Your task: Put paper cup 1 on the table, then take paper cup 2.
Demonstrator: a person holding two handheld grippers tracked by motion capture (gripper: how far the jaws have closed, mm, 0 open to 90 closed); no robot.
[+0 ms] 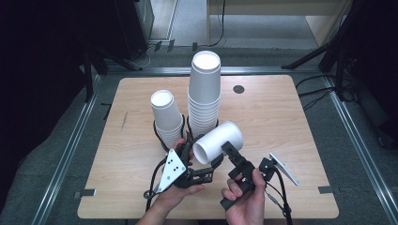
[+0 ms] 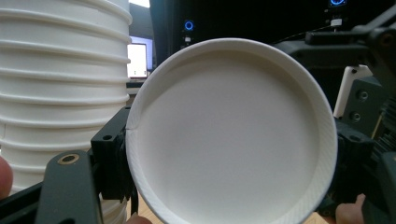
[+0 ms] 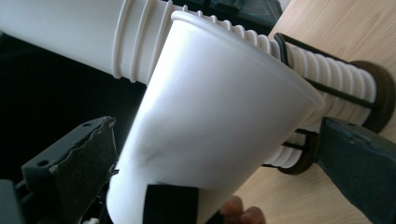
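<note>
Single paper cup lying sideways above the counter's near edge, beside the tall cup stack, left tongs clenched on its base rim, right tongs grasping its side.

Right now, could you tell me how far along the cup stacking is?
Two stacks stand in black holders: the tall stack and the short stack. In hand: a single paper cup lies sideways in the air, the left hand-held gripper shut on its bottom rim, with the right hand-held gripper at its side. Still left: setting it onto a stack.
</note>
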